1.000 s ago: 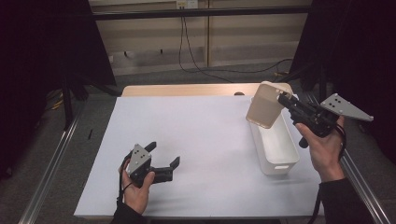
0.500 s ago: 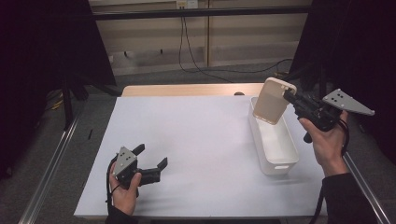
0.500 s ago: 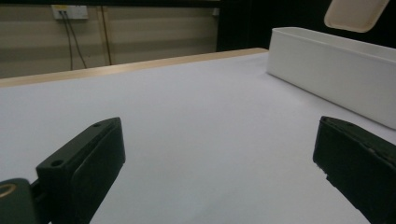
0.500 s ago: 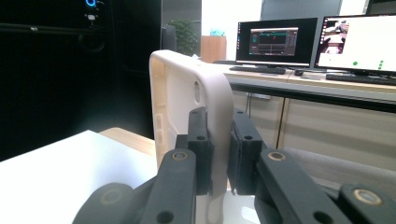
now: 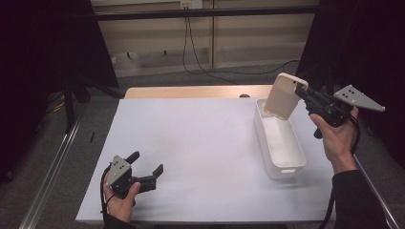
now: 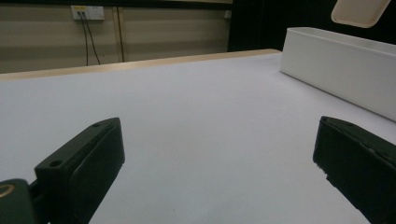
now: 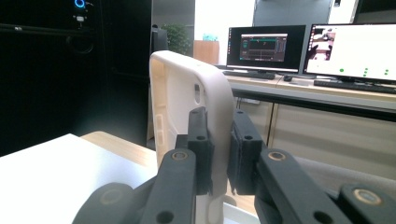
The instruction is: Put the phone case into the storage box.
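- One beige, flat, rounded-corner plastic lid (image 5: 285,96) is the thing in hand: it hangs upright in the air over the far end of the white rectangular plastic bin (image 5: 279,143), touching neither the bin nor the table.
- One edge grip holds it: the right gripper (image 5: 302,92) has its black jaws clamped together on the lid's rim, one pad on the ribbed inner face and one on the outer face, as the right gripper view (image 7: 219,149) shows.
- Light and stiff is my guess for how it handles, since it keeps its shape held by a single edge. The smooth moulded plastic could slip or swing in so narrow a pinch.
- Best hold, I judge, is the raised rim on a long side, where the lip gives the pads something to bite. A small slot near one end looks too small for a jaw.
- One left gripper (image 5: 145,171) rests low near the front left of the white table cover (image 5: 191,143), jaws wide apart with nothing between them.
- Counted: one lid, one bin, two grippers.
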Available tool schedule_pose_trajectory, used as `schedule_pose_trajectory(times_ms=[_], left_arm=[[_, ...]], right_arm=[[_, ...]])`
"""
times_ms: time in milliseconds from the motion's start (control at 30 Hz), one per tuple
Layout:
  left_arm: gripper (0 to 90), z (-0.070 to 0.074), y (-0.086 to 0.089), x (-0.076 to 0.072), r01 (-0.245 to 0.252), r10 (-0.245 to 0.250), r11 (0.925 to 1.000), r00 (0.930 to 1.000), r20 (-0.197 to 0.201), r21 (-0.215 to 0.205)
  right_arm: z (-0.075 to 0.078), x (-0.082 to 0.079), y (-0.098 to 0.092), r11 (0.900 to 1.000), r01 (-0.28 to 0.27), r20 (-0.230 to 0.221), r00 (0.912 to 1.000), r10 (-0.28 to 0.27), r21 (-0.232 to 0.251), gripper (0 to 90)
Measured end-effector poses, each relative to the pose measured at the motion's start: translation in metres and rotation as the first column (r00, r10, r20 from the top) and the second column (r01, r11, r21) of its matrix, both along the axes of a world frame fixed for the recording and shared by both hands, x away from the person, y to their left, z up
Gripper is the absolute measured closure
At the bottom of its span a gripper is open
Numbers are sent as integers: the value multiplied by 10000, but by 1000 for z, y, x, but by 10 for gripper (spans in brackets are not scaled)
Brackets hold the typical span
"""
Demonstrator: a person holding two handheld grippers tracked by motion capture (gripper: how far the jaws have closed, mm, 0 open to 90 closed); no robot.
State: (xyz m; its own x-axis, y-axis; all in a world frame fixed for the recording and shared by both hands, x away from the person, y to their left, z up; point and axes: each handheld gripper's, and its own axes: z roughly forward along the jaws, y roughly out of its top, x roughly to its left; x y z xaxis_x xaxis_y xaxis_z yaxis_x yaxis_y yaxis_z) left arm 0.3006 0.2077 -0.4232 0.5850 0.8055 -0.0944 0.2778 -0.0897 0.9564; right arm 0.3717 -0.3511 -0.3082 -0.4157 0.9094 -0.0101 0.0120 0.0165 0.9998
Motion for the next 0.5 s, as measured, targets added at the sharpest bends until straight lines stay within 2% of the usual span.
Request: schedule_pose_trajectory(times_ms=[200,300,400,500], left_arm=[[24,-1,-2,0,90,-91,9998,9999,57,181],[23,-2,-1,1,77,-78,9998,10000,19,160],[23,-4,0,3,119,-122,9992,9999,55,390],[23,-4,0,3,114,-116,9994,9999,71,313]], right_arm=[[-8,18,-5,9999,28,-323,9995,-31,-102,817],[-12,26,-6,9998,-129,-517,9986,120,-162,817],[-18,34,-7,9993,-314,-677,9973,299,-208,817],[-24,41,-9,9990,-323,-798,9964,298,-308,817]])
